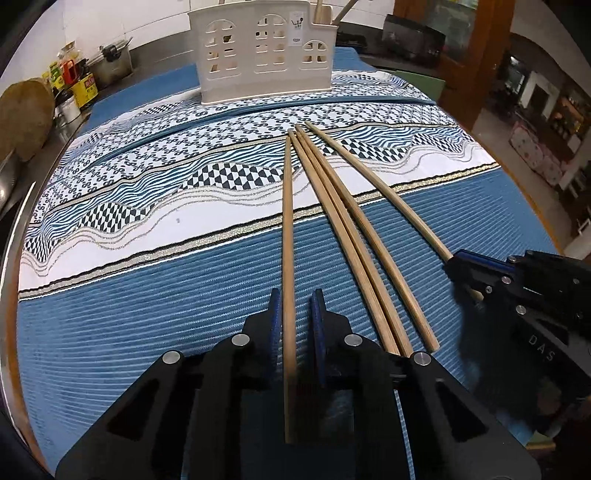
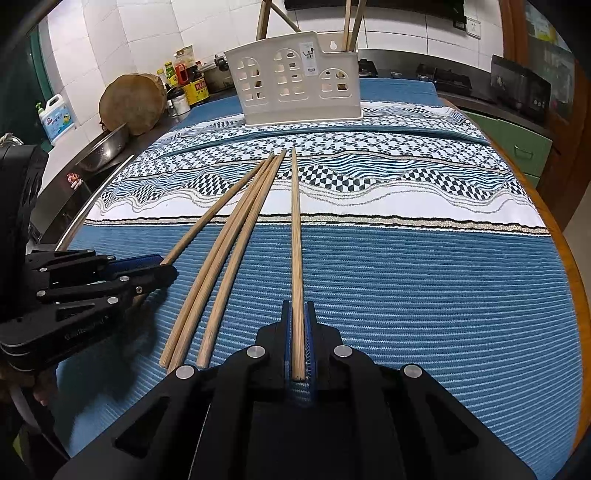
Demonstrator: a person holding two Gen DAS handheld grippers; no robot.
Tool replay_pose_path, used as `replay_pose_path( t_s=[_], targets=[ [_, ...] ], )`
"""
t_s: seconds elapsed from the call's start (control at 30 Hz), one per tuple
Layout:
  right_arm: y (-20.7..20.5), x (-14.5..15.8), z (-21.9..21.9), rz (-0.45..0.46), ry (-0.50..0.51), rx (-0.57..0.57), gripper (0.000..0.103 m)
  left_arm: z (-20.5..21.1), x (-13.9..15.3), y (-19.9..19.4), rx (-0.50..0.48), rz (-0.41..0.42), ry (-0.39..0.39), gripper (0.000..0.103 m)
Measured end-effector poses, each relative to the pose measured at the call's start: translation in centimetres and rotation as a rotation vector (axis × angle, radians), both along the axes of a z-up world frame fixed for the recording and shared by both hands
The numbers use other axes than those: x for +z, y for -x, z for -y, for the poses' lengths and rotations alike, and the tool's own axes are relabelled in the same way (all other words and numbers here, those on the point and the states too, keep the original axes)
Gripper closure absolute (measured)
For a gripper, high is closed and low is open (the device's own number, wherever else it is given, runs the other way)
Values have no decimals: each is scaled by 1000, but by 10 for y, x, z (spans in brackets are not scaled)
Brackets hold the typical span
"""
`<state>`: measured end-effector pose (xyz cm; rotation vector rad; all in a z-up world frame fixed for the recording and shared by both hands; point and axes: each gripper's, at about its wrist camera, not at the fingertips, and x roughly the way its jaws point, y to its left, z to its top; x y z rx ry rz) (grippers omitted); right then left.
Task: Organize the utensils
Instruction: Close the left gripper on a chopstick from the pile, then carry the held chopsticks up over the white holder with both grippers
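Several long wooden chopsticks lie on the blue patterned cloth (image 1: pixel 147 288), tips pointing toward a cream utensil holder (image 1: pixel 262 51) at the far side; the holder also shows in the right wrist view (image 2: pixel 299 81). My left gripper (image 1: pixel 295 306) straddles the leftmost chopstick (image 1: pixel 287 221); its jaws stand a little apart from it, open. My right gripper (image 2: pixel 298 314) is shut on the rightmost chopstick (image 2: pixel 295 229). The right gripper (image 1: pixel 461 266) shows at the right of the left view. Two chopsticks (image 1: pixel 332 206) lie loose between them.
Wooden utensils stand in the holder's right compartment (image 2: pixel 351 26). Bottles and cans (image 2: pixel 184 81), a round wooden block (image 2: pixel 133 103) and a metal bowl (image 2: pixel 103 151) sit on the counter at the left. The table's wooden edge (image 2: pixel 576 288) curves at the right.
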<state>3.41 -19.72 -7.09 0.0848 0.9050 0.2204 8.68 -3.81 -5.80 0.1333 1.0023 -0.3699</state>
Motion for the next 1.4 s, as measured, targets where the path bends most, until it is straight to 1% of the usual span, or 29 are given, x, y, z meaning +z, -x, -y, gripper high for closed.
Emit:
replay_pose_path(
  t_s=[0.07,0.13,0.17,0.33,0.43,0.53,0.63,0.8,0.87,0.97,1.07,1.13,1.3,1.4],
  targets=[
    [1,0,-1,3,2,0,96,-1,0,-1,1,6,-7,95],
    [1,0,0,6,6,3,96,-1,-1,-1,-2,8,-11,96],
    [1,0,0,8,6,3,96,-1,-1,-1,-4,9,-20,98],
    [4,5,-2,27,4,14,96,-6,2,-4,-4,-7,2,98],
    [7,15,-4,56,22,22,96,-11,4,-5,-5,-10,19,98],
    [8,33,-2,103,33,32,96,-18,14,-6,-2,15,40,98],
    [7,50,-1,147,42,37,96,-26,28,-6,4,55,74,98],
    [0,89,7,241,40,38,96,-35,54,-12,21,134,128,98],
    [-5,103,9,265,29,45,96,-37,62,-17,18,148,147,98],
    [-15,123,11,298,19,58,96,-38,68,-26,-6,127,178,98],
    [-20,134,9,313,25,74,96,-38,70,-32,-20,116,145,98],
    [-22,136,9,314,33,75,96,-39,68,-35,-28,93,139,98],
    [-25,124,12,265,26,76,96,-48,58,-39,-33,44,101,98],
    [-28,120,13,253,34,73,96,-52,60,-40,-35,46,92,98]
  ],
)
